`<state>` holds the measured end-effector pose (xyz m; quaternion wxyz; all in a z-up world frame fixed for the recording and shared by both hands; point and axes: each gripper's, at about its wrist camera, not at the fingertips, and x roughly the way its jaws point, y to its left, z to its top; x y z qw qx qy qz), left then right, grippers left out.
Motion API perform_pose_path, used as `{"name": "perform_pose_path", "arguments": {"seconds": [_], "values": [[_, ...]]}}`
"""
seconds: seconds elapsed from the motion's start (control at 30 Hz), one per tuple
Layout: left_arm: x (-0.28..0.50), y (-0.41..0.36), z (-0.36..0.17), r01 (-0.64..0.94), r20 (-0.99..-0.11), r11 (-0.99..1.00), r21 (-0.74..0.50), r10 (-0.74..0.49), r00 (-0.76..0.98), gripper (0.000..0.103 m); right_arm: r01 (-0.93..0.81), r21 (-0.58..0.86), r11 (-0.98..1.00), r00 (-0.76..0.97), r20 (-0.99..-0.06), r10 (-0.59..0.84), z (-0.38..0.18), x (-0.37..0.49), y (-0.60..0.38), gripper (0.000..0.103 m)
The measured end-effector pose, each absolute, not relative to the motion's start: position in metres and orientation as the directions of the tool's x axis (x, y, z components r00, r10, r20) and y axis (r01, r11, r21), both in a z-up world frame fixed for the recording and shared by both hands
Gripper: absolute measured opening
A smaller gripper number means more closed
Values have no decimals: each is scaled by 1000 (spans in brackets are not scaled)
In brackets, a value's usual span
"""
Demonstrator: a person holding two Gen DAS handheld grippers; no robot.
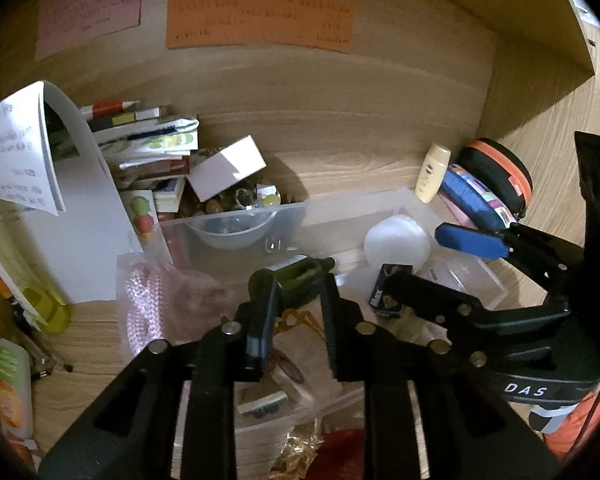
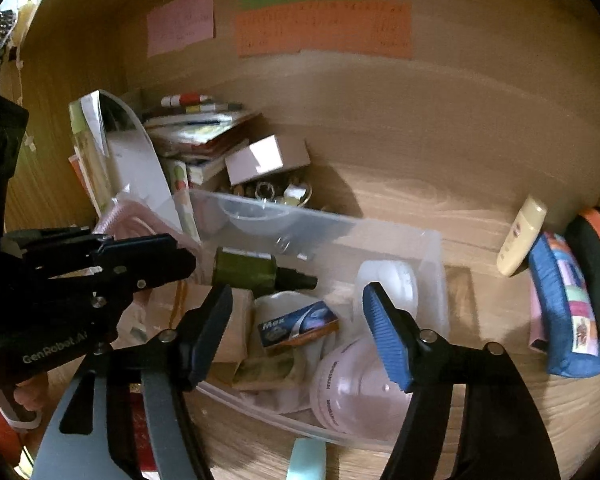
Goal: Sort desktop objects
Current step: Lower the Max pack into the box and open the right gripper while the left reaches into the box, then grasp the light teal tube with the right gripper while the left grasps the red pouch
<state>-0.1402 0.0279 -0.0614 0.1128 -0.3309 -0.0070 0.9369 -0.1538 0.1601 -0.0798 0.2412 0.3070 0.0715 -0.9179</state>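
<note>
1. We take the clear plastic bin [image 2: 432, 256] as our landmark; it stands on a wood-grain desk [image 2: 480, 208].
2. Over its near left corner our left gripper [image 1: 296, 312] pinches a dark olive bottle [image 2: 244, 270] with a black nozzle, lying level between the ribbed pads. "GenRobot.AI" is printed on that gripper's body.
3. Our right gripper [image 2: 300, 320] hangs spread above the bin with nothing between its ribbed fingers, one black, one blue. "DAS" is printed on its body.
4. Inside the bin lies a small blue cardboard box [image 2: 300, 326] marked "Max", beside a frosted white dome [image 2: 388, 280].
5. Right of the bin stand a cream tube [image 2: 520, 240], a blue fabric pouch [image 2: 564, 312] and a black case with an orange rim [image 2: 596, 264].
6. Behind the bin, pink, green and orange paper notes [image 2: 324, 28] are stuck to the wooden back panel; their writing is too blurred to read.
</note>
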Motion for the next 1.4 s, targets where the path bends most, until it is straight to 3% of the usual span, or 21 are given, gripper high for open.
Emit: {"name": "perform_pose_path", "arguments": {"seconds": [0.13, 0.23, 0.47, 0.83, 1.3, 1.4], "values": [[-129, 28, -51, -205, -594, -976, -78, 210, -776, 35, 478, 8, -878, -710, -585, -392, -72, -147, 163, 65], [-116, 27, -42, -202, -566, -977, -62, 201, -800, 53, 474, -1, -880, -721, -574, -388, -67, -138, 166, 65], [-81, 27, -38, -206, -543, -979, -10, 178, -821, 65, 468, -22, -884, -736, -563, -375, -65, -107, 179, 65], [-57, 24, -72, -206, -635, -978, -30, 177, -751, 73, 474, -25, -880, -714, -597, -367, -78, -77, 197, 65], [-70, 44, -127, -258, -767, -965, -50, 202, -608, 73, 493, -30, -869, -597, -738, -313, -134, -85, 199, 64], [-75, 49, -138, -259, -790, -965, -47, 195, -581, 73, 498, -27, -867, -570, -763, -303, -142, -92, 197, 55]]}}
